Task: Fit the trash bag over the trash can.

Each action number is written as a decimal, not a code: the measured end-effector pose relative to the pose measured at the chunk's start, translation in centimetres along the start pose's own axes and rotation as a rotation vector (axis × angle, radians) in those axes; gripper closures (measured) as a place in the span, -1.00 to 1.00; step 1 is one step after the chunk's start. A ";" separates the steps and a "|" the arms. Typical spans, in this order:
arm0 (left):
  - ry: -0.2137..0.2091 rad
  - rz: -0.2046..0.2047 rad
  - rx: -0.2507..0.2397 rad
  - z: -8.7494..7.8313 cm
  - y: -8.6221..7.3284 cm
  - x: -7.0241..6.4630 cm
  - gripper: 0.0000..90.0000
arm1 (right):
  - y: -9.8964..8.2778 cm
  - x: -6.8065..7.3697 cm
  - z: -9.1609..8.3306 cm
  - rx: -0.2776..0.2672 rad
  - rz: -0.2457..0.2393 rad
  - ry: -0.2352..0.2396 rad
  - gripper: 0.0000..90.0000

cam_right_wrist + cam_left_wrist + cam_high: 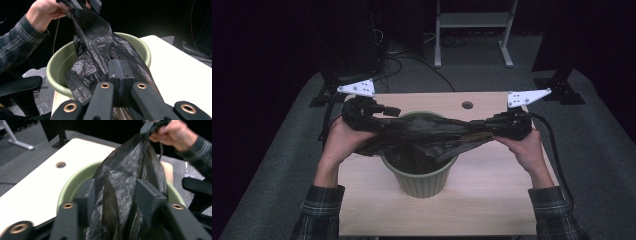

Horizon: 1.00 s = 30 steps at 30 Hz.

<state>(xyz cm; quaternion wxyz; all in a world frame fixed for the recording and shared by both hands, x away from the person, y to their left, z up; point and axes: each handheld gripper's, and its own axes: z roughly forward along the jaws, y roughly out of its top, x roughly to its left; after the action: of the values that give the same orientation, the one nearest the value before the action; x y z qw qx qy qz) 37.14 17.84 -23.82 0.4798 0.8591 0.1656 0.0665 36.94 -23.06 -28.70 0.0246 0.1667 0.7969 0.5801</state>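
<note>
Stretching the black bag (427,135) over the green bin (422,182) mid-desk (492,200), you've got both ends pinched. Left gripper (379,112) jaws sit partly open around bunched plastic; right gripper (482,126) jaws are clamped tight.

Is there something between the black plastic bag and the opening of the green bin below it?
Nothing visible. The black bag, stretched between both hand-held grippers, hangs directly over the green bin, partly inside already.

Lab-like room: dark curtains, floor cables (412,62), bare wooden table (492,200).
</note>
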 end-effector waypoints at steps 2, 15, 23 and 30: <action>-0.008 -0.010 0.014 0.0 -0.4 0.1 0.52 | 0.0 0.0 -0.1 -0.002 0.000 0.001 1.00; -0.001 -0.032 -0.031 -1.1 -2.5 0.3 1.00 | 0.3 -0.4 -0.1 -0.013 0.009 -0.010 0.90; 0.002 -0.042 -0.048 -1.6 -2.9 0.5 1.00 | 0.6 -0.2 1.0 0.019 -0.002 -0.011 0.87; 0.006 -0.051 -0.071 -2.5 -3.4 0.7 1.00 | 0.0 -0.9 1.1 0.042 0.012 -0.043 0.76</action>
<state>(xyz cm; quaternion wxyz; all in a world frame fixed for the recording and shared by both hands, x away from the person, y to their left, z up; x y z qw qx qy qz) 36.36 21.72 -25.40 0.5110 0.8368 0.1865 0.0624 38.08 -22.31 -29.25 0.0345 0.1845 0.8072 0.5596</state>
